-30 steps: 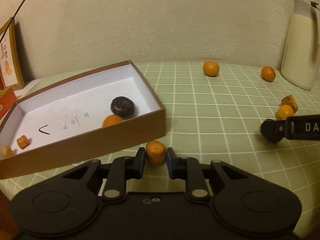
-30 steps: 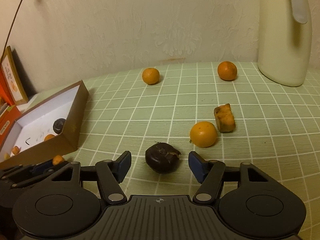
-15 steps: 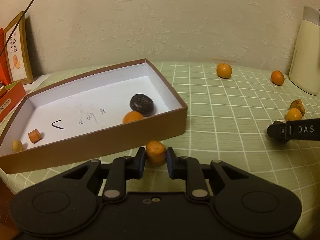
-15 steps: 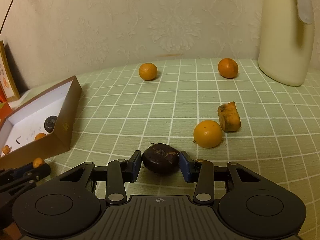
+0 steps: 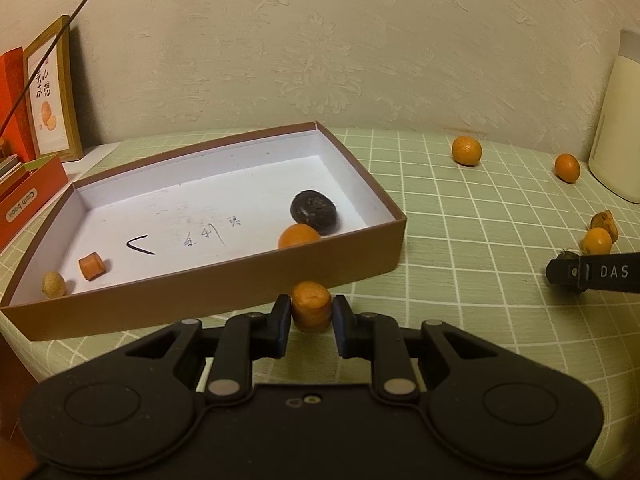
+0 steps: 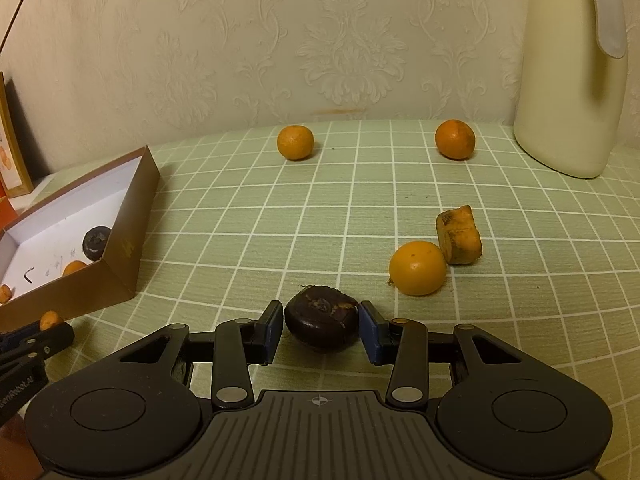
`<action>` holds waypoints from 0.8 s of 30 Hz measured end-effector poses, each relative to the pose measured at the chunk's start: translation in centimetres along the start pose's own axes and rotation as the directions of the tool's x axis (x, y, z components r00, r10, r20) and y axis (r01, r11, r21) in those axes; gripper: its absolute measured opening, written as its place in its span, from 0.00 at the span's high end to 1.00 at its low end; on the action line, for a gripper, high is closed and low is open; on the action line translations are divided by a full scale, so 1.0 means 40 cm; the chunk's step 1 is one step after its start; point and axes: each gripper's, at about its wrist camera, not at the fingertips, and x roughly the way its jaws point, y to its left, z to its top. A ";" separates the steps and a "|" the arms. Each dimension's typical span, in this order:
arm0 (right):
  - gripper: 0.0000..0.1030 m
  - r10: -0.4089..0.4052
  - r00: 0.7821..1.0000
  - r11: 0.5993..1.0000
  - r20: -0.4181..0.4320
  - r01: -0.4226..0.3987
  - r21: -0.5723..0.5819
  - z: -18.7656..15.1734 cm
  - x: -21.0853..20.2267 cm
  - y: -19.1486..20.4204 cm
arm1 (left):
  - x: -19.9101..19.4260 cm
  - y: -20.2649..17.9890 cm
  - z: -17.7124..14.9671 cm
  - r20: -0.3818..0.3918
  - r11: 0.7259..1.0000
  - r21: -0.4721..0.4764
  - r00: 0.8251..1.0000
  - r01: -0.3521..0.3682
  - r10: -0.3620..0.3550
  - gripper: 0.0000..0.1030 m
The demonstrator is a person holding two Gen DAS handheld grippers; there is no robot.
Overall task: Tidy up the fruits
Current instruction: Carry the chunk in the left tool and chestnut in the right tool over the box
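**Two hand-held grippers clenched on fruit over a green checked surface**

The left hand-held gripper sits at the bottom centre of its own view, its black fingers clamped on a stubby orange fruit piece just in front of the near wall of the brown box. The right hand-held gripper, low in the centre of its view, grips a dark round fruit between blue-padded fingers; whether that fruit rests on the cloth or is lifted cannot be told.

Inside the white-lined box lie another dark fruit, an orange touching it, a small orange chunk and a pale yellowish piece at the lower-left corner, with handwritten marks on the floor between them.

The surface is covered in a pale green cloth with a white grid. To the right of the right hand-held gripper an orange sits touching a brownish cut piece. Further back, near the wall, two more oranges lie well apart. A tall cream jug with a grey handle stands at the upper right.

Behind everything runs a cream wall with embossed floral wallpaper. At the left edge of the left view stand a wooden picture frame and an orange box, and a thin dark cord slants across the upper-left corner.
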 end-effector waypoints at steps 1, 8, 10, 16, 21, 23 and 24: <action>0.62 -0.004 1.000 1.000 0.000 0.004 -0.003 -0.001 -0.001 0.000 | -0.001 0.003 0.000 0.001 1.000 -0.003 1.000 -0.001 0.001 0.88; 0.63 0.011 1.000 1.000 -0.004 -0.011 0.002 -0.002 -0.006 0.001 | -0.012 0.021 -0.003 0.006 1.000 -0.017 1.000 -0.013 0.013 0.88; 0.63 0.011 1.000 1.000 0.010 -0.011 -0.002 -0.003 -0.014 0.006 | -0.017 0.026 -0.002 0.009 1.000 -0.020 1.000 -0.015 0.015 0.88; 0.63 0.036 0.999 0.999 0.041 -0.035 -0.021 0.001 -0.037 0.033 | -0.035 0.049 0.001 0.021 0.999 -0.037 0.999 -0.025 0.026 0.88; 0.63 0.069 0.995 0.997 0.074 -0.065 -0.049 0.009 -0.066 0.064 | -0.054 0.072 0.005 0.033 0.998 -0.049 0.999 -0.034 0.036 0.88; 0.63 0.084 0.992 0.995 0.090 -0.079 -0.061 0.013 -0.080 0.079 | -0.062 0.083 0.006 0.039 0.998 -0.054 0.998 -0.040 0.042 0.88; 0.63 0.092 0.991 0.994 0.098 -0.085 -0.067 0.014 -0.086 0.087 | -0.067 0.087 0.007 0.041 0.997 -0.057 0.998 -0.043 0.045 0.88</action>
